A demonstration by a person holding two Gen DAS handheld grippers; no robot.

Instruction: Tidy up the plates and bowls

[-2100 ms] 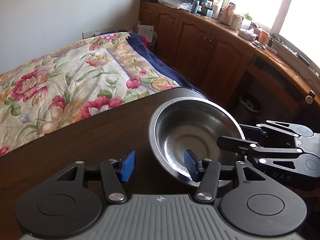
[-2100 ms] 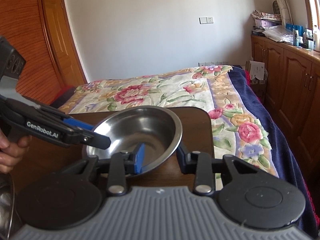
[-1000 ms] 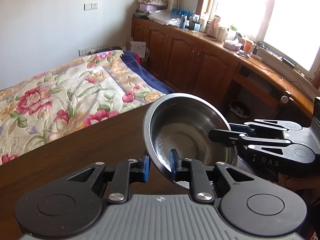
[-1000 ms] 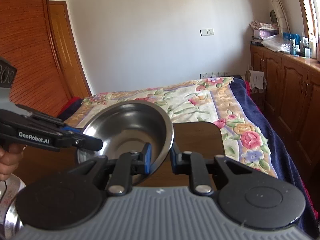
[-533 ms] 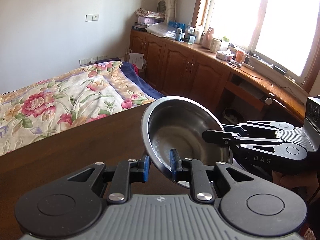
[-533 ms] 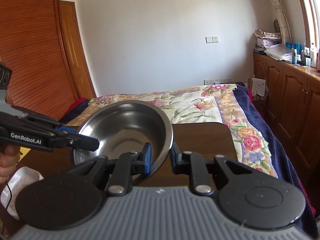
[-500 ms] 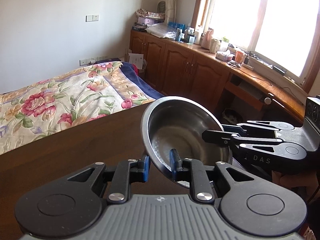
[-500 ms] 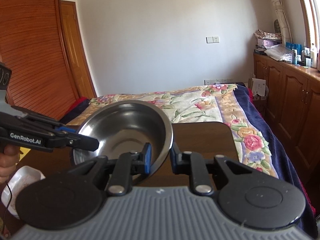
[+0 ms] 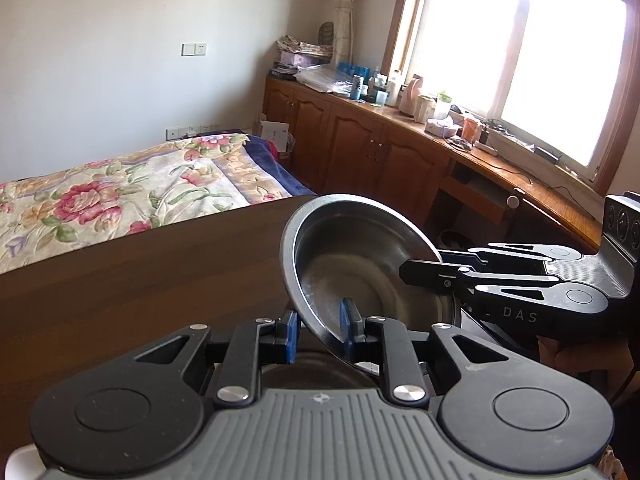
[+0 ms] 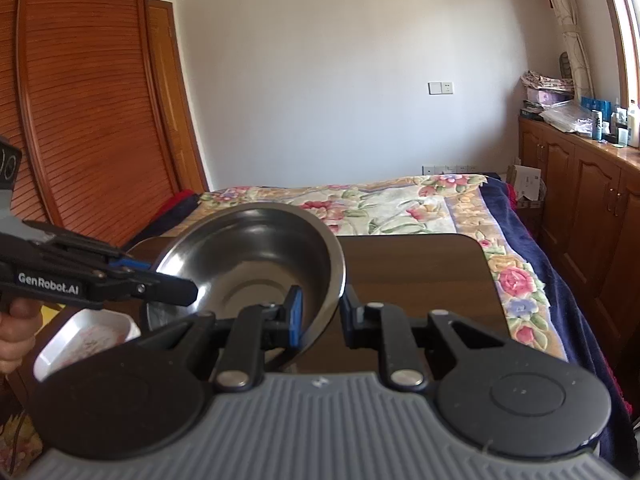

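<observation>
Gripping one steel bowl (image 9: 360, 264) from two sides: left gripper (image 9: 318, 334) had its two blue pads narrowed onto the near-left rim, one pad inside the bowl, one outside. Right gripper (image 10: 320, 314) did the same on the opposite rim in its own view, blue pad inside, dark pad outside, jaws narrow and clamped on the rim. So 2 grippers, 1 bowl, both holding it.

Bowl was tilted and lifted clear of the dark wooden table (image 9: 140, 280), hanging above its near right part. In the left wrist view the right gripper came in from the right, its fingers reaching over the far rim. In the right wrist view the left gripper (image 10: 176, 286) came in from the left, with a hand (image 10: 16, 332) partly visible behind its handle.

Below the bowl, low left in the right wrist view: 1 white rectangular dish (image 10: 84, 340) with a faint pink pattern inside. A second round dark rim showed directly under the bowl in the left wrist view; could not tell what it was.

Past the table: 1 bed with a floral quilt (image 10: 380, 208). Wooden cabinets (image 9: 360, 156) ran along the right under 1 bright window (image 9: 540, 64), countertop cluttered with bottles and small items, too small to count. Slatted wooden wardrobe doors (image 10: 88, 112) on the left.
</observation>
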